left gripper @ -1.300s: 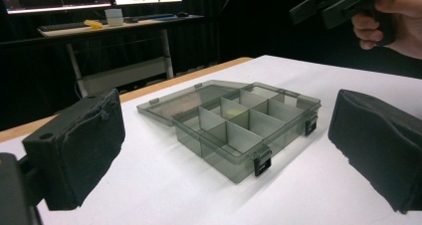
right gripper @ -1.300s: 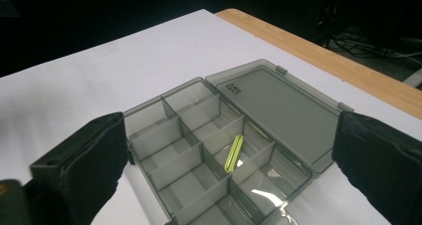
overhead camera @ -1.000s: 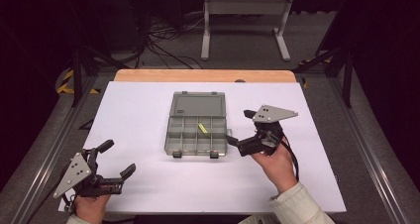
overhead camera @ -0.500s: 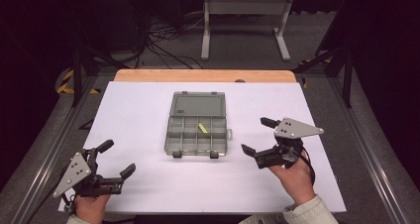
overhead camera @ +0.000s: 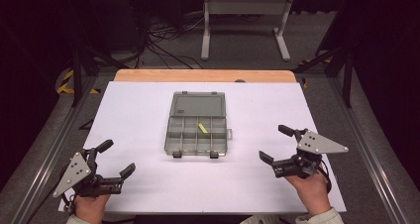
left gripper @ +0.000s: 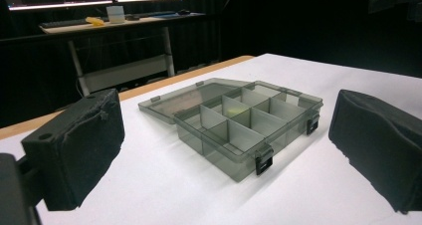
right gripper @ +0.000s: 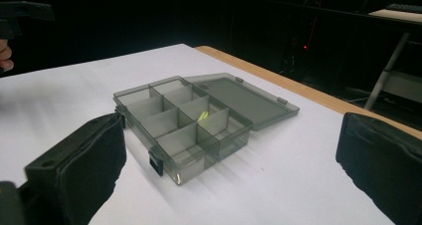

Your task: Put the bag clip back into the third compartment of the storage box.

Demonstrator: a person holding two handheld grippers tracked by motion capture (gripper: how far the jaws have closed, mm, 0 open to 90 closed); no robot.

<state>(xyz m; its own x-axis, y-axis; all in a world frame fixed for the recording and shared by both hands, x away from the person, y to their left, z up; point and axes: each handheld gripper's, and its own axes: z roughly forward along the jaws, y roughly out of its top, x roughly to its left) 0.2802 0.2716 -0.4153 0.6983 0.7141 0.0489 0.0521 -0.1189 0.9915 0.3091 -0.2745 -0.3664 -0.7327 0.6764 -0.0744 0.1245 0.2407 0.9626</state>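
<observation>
- High view: a smoky grey compartment box lies open mid-table on the white table cover, lid flat behind it, a small yellow-green piece in one cell. The left gripper sits near the front left corner, the right gripper at front right; both jaws are spread, holding nothing, well apart from the box.
- Left gripper view: black jaws wide apart, the box between them farther off, two black latches facing the camera.
- Right gripper view: jaws likewise parted; the box ahead, the yellow-green piece glinting inside.
</observation>
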